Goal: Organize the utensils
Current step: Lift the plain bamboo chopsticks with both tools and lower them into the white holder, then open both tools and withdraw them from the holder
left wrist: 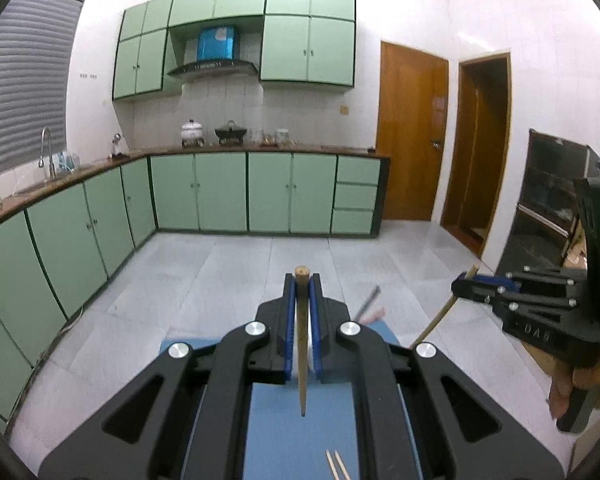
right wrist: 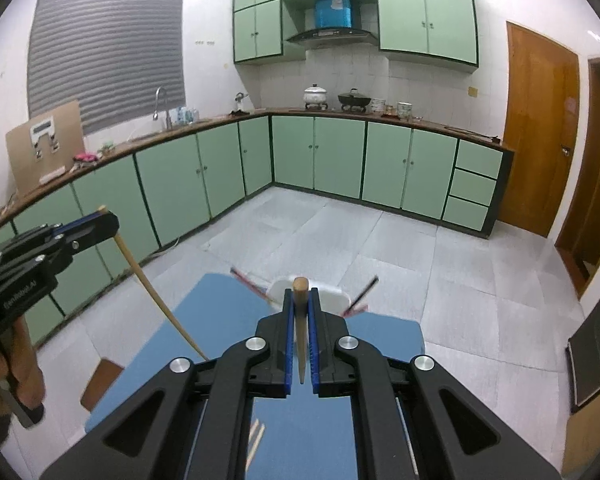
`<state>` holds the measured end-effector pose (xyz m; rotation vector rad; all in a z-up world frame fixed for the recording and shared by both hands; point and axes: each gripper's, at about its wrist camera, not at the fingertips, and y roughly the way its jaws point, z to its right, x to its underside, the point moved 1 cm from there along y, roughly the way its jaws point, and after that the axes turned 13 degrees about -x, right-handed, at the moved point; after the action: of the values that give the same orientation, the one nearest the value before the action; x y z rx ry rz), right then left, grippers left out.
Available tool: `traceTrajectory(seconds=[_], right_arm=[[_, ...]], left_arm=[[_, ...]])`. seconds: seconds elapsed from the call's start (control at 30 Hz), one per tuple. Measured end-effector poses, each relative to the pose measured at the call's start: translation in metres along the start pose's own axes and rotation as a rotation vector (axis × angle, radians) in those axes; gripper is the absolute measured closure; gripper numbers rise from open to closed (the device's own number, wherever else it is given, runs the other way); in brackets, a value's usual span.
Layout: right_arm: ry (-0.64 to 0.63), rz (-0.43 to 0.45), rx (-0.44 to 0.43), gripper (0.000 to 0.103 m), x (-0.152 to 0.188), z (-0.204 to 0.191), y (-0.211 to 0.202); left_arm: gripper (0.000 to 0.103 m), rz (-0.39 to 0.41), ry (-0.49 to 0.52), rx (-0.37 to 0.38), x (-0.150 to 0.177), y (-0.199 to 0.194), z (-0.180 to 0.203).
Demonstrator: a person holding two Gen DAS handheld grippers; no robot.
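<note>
In the left wrist view my left gripper (left wrist: pixel 302 285) is shut on a tapered wooden chopstick (left wrist: pixel 302 360). Its thick end sticks out past the fingertips and its point hangs over the blue mat (left wrist: pixel 276 432). My right gripper (left wrist: pixel 462 280) at the right is shut on a second wooden chopstick (left wrist: pixel 436 322). The right wrist view shows the same: the right gripper (right wrist: pixel 301 295) clamps its chopstick (right wrist: pixel 301 352), and the left gripper (right wrist: pixel 110 220) holds the other one (right wrist: pixel 160 300) slanting down. Both are raised above the mat (right wrist: pixel 204 320). A white holder (right wrist: pixel 330 298) stands at the mat's far edge.
Dark and red chopsticks (right wrist: pixel 364 292) stick out of the white holder. Two loose wooden chopsticks (left wrist: pixel 336 465) lie on the mat near me. Green cabinets (right wrist: pixel 316 156) line the far and left walls. A brown stool (right wrist: pixel 100 380) stands beside the table on the tiled floor.
</note>
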<state>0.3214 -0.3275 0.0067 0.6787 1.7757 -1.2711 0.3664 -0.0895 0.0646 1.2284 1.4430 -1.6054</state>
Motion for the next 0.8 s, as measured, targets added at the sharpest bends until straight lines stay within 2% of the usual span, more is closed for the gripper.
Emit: traceTrajectory(seconds=[0.17, 0.33, 0.43, 0.57, 0.8], right_arm=[[-0.004, 0.017, 0.037, 0.097, -0.03, 0.016, 0.033], [0.018, 0.023, 0.06, 0.097, -0.045, 0.041, 0.076], [0.024, 0.019, 0.072, 0.097, -0.045, 0.055, 0.102], [0.046, 0.002, 0.082, 0.097, -0.04, 0.076, 0.132], [0.097, -0.031, 0.072, 0.097, -0.022, 0.1, 0.17]], left_arm=[[0.097, 0.047, -0.042, -0.017, -0.028, 0.039, 0.01], [0.097, 0.062, -0.065, -0.034, -0.035, 0.09, 0.026], [0.097, 0.069, -0.048, -0.056, -0.029, 0.124, 0.035], [0.097, 0.04, -0.055, -0.059, -0.016, 0.166, 0.04], [0.097, -0.009, -0.041, -0.049, 0.021, 0.211, 0.047]])
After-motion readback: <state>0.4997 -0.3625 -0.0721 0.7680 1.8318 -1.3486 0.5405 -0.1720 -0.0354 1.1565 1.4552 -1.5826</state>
